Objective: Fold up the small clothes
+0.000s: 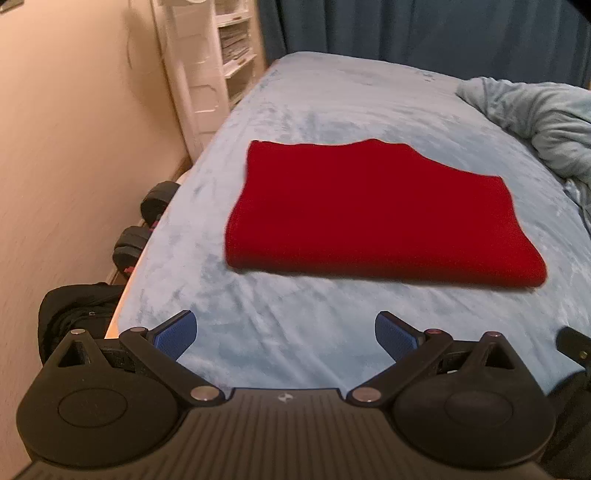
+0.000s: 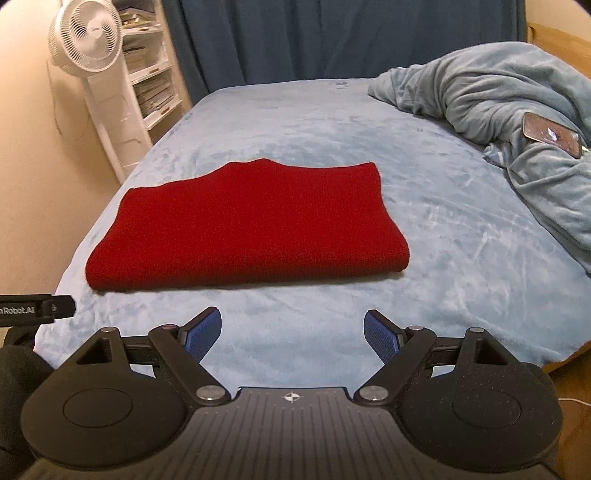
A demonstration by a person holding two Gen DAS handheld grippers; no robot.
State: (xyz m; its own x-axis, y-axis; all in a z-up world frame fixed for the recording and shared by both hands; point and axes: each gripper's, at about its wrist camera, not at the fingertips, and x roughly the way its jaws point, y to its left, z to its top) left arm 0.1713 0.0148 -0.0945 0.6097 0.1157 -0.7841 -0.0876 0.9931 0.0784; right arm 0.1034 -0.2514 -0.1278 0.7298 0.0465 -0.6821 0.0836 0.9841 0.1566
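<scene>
Here we see a red garment lying folded into a flat rectangle on the bed, which is covered in a light blue fleecy sheet. The garment's thick folded edge faces us, and its far edge is slightly wavy. It sits near the middle of the bed, apart from both tools.

Our left gripper hangs over the near part of the bed, short of the garment, its jaws spread wide with nothing between them. Our right gripper does the same, jaws released and apart, holding nothing. In the right wrist view, the tip of the left tool shows at the left edge.

A rumpled blue-grey blanket is heaped on the right side of the bed, and a phone rests on top of it. Dark blue curtains hang behind the bed. To the left stand a white fan and a white shelf unit with stacked papers. Beside the bed on the floor we see dumbbells and a black bag.
</scene>
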